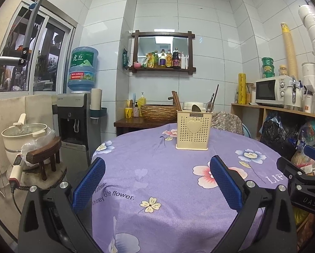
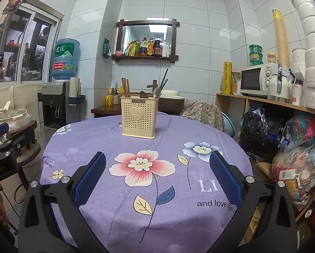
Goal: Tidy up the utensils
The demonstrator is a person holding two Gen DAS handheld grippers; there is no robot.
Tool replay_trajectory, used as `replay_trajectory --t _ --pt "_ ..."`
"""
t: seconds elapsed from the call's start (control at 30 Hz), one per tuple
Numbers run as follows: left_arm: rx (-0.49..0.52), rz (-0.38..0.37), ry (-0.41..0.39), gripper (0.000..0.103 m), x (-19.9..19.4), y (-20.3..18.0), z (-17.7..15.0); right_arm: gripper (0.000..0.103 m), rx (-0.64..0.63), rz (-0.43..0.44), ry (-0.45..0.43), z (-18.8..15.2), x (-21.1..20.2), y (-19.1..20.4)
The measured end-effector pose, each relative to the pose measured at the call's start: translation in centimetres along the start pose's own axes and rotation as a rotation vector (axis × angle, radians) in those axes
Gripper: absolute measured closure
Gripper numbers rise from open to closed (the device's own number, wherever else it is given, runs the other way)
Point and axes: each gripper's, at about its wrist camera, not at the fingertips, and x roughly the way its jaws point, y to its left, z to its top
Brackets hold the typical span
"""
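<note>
left gripper [image 1: 157, 181] and right gripper [image 2: 157, 179] hovering w/ fingers spread apart, holding nothing, over purple floral tablecloth [image 2: 106, 147]. nothing blocking. cream utensil holder [image 2: 139, 117] w/ chopsticks [image 2: 125, 87] & spoons [image 2: 156, 92] standing upright ahead, well apart from both.

L gripper [image 1: 157, 181] & R gripper [image 2: 157, 177] both spread wide, empty

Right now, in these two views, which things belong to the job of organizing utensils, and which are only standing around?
Belong to the job:
- cream utensil holder on the purple tablecloth
- chopsticks, in the holder
- spoons, in the holder
- left gripper, open
- right gripper, open

Just standing around:
- microwave
- water dispenser
- bottle shelf
- paper rolls
</note>
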Motion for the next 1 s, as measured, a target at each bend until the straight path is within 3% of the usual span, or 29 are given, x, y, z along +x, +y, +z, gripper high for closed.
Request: replay_trajectory --t 1.0 --pt "0.006 -0.006 0.006 0.005 0.12 0.11 0.09 0.006 0.003 0.007 0.006 -0.04 -0.12 0.12"
